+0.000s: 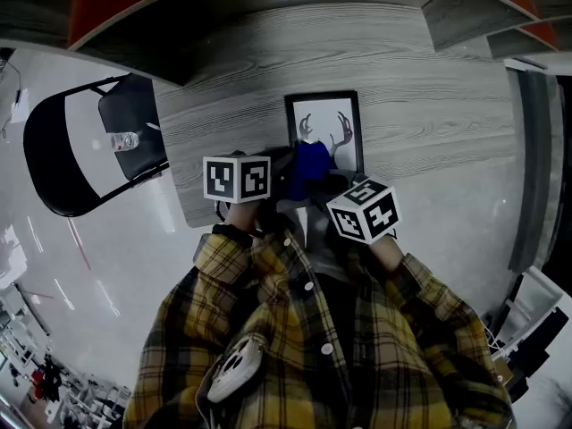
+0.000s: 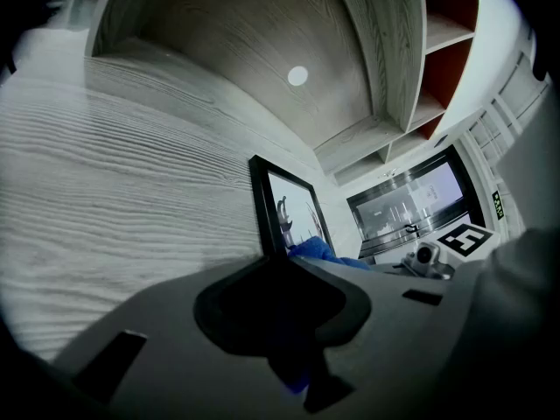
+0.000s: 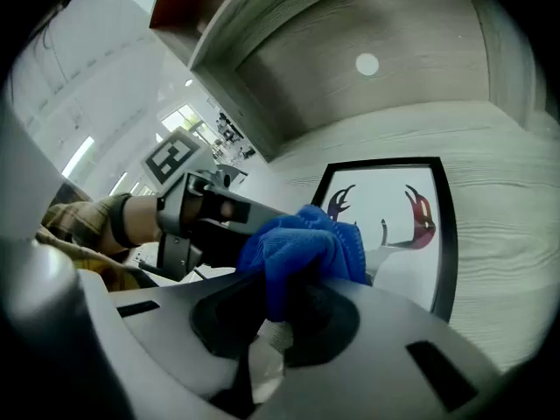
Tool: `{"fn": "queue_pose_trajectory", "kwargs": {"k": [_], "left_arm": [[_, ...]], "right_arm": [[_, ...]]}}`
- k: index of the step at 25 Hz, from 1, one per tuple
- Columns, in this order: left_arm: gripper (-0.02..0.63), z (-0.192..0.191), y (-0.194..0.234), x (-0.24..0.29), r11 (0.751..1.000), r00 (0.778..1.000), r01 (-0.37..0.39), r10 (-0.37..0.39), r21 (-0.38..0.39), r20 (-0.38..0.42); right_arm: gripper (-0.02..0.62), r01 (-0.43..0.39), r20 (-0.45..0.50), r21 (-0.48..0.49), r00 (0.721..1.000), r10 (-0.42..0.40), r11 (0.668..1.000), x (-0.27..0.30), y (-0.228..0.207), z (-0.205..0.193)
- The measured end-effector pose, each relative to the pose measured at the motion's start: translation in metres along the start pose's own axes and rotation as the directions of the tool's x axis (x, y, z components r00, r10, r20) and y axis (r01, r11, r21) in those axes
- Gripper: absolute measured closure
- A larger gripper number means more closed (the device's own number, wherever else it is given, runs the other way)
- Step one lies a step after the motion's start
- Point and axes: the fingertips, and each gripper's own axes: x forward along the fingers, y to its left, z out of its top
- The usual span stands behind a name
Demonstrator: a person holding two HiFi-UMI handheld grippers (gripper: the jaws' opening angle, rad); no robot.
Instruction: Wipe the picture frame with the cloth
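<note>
A grey wood-grain surface [image 1: 429,132] ran under open shelving [image 1: 465,12] with orange-red panels. Off its left end stood a black folding chair [image 1: 89,150] with a clear bottle [image 1: 125,140] on the seat.

The picture frame [image 1: 326,125], a black rim around a white print of antlers, lay flat on the surface near its front edge, straight ahead of the person. A bunched blue cloth [image 1: 310,170] sat over the near end of the frame and covered part of the print. Whether it pressed on the glass or hung just above it could not be told.

The right tool [image 3: 282,311] was closed on the cloth, with a wad of it bulging out past the jaws. The left tool [image 1: 279,164] reached in at the frame's near left corner. Its jaws looked narrow, and the frame's dark edge ran in between them, so it seemed to be pinching that corner to steady the frame.

The wiping step looked to be in hand, or just starting at the near end. Most of the glass and the far rim lay bare. The next move would call for pressing the cloth flat and sweeping it towards the far edge, then round the rim. The left tool would need to hold firm so that the frame did not slide on the smooth surface.
</note>
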Motion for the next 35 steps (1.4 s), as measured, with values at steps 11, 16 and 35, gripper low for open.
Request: {"fn": "queue_pose_trajectory", "kwargs": {"k": [11,16,35], "left_arm": [[0.540,-0.001,0.001,0.002,1.000,1.000,0.009,-0.009,-0.011,-0.005],[0.541,0.000,0.000,0.001,1.000,1.000,0.016,-0.016,-0.017,-0.007],[0.541,0.001,0.001,0.003,1.000,1.000,0.025,-0.025,-0.015,-0.019]], "right_arm": [[0.554,0.162,-0.008,0.025,0.987,-0.162,0.986,-0.016,-0.038,-0.018],[0.554,0.267,-0.031,0.026,0.963,-0.266,0.963,-0.040,-0.066,-0.031],[0.555,0.503,-0.092,0.093,0.864,-0.495,0.860,-0.103,-0.142,-0.066]]}}
